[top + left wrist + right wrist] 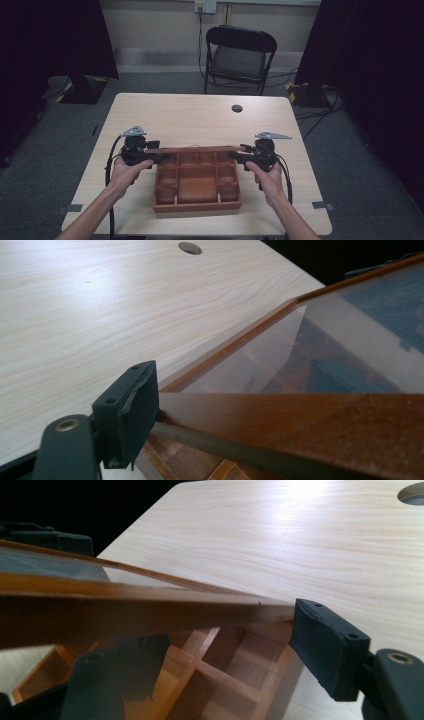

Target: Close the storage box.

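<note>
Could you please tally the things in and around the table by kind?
Wooden compartment box with glass lid: 1
Handheld tools: 2, left tool, right tool
Table: 1
Folding chair: 1
Total: 5

Beyond the wooden box (197, 187) your table (200, 117) lies bare as far as the cable hole (237, 108). The raised glass lid (195, 149) bars your way between both grippers, above the compartments.
</note>
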